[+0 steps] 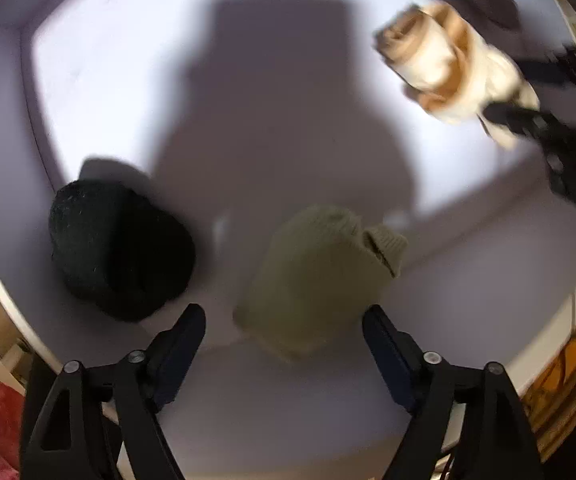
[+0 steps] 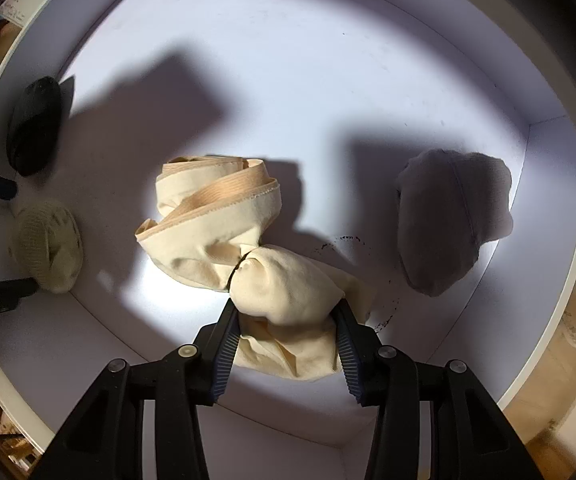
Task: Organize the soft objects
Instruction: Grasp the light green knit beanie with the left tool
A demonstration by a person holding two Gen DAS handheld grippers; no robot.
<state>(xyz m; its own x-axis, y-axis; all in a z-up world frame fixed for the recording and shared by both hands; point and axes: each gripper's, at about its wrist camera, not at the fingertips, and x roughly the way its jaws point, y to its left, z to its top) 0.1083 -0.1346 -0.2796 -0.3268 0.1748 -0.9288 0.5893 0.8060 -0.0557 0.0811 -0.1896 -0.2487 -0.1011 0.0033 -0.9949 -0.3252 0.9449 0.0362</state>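
Gripping: the right gripper (image 2: 285, 322) is squeezing the tied end of a cream cloth bundle (image 2: 223, 232), its jaws closed partway onto the fabric.
Cloth: the cream cloth bundle is lying near the middle of the white tray (image 2: 328, 60), its rolled, peach-edged end pointing away from the right gripper.
Left gripper: the left gripper (image 1: 283, 320) is hovering with its jaws spread wide and holding nothing, just above the near end of a green knit hat (image 1: 316, 280).
Neighbours: a black knit hat (image 1: 115, 248) is sitting just beside the green knit hat, by the tray's left wall.
Far side: a grey cap (image 2: 452, 220) is resting near the tray's right wall, apart from the cloth.
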